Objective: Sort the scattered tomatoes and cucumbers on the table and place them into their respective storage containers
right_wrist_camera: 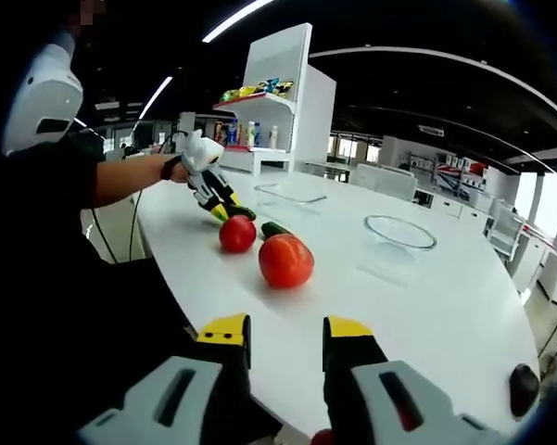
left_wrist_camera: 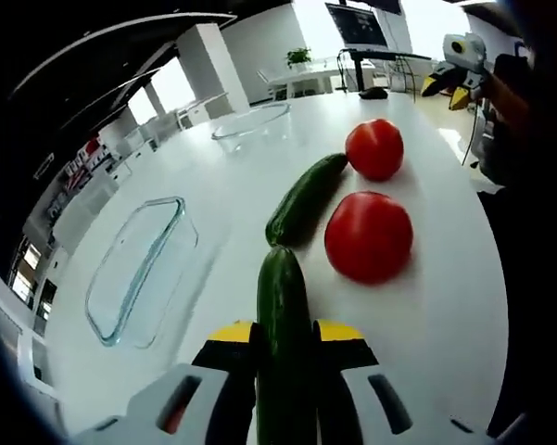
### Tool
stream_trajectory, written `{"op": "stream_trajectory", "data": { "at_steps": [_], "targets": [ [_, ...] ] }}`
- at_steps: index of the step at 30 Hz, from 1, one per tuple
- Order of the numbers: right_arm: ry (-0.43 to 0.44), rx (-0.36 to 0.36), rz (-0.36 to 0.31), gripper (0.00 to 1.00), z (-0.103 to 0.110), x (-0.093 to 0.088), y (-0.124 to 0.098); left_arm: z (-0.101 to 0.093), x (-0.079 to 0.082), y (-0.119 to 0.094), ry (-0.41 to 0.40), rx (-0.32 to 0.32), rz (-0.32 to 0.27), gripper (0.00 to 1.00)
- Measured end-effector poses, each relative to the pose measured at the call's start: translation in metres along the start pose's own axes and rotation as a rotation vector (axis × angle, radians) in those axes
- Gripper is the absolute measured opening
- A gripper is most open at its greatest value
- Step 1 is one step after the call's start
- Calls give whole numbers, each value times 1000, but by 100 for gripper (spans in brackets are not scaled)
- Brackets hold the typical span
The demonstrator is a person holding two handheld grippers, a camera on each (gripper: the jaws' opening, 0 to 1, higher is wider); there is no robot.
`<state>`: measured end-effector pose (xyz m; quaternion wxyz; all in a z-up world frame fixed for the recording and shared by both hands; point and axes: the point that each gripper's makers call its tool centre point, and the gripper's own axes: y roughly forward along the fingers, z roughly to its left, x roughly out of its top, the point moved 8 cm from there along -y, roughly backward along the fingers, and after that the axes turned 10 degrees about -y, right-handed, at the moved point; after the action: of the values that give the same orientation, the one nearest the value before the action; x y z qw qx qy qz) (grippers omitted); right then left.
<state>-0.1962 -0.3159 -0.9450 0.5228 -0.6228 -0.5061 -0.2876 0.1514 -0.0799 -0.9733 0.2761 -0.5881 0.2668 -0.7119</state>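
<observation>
A cucumber (left_wrist_camera: 283, 324) is pinched lengthwise between the jaws of the left gripper (left_wrist_camera: 284, 336), ready for carrying to the rectangular glass dish (left_wrist_camera: 139, 269) beside it on the tabletop (left_wrist_camera: 445, 306). The right gripper (right_wrist_camera: 285, 336) is held spread and empty, back from the tomatoes (right_wrist_camera: 285, 260).

no text, label, brand, number or sign can be read in either view. the monitor (left_wrist_camera: 357, 23) at the far end of the counter (left_wrist_camera: 445, 306) shows a dark screen with marks too small to make out. the coloured packages (right_wrist_camera: 255, 90) on the white shelf unit (right_wrist_camera: 278, 102) carry printing too blurred to read.
</observation>
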Motion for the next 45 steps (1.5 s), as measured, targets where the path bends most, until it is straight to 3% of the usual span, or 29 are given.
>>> {"op": "stream_trajectory", "data": {
  "at_steps": [12, 27, 45],
  "targets": [
    [18, 7, 13, 30, -3, -6, 6, 11, 15, 6, 46, -10, 13, 22],
    [30, 6, 14, 30, -8, -7, 10, 59, 42, -1, 67, 35, -19, 22],
    [42, -8, 22, 30, -16, -6, 12, 100, 69, 14, 147, 35, -77, 22]
  ]
}}
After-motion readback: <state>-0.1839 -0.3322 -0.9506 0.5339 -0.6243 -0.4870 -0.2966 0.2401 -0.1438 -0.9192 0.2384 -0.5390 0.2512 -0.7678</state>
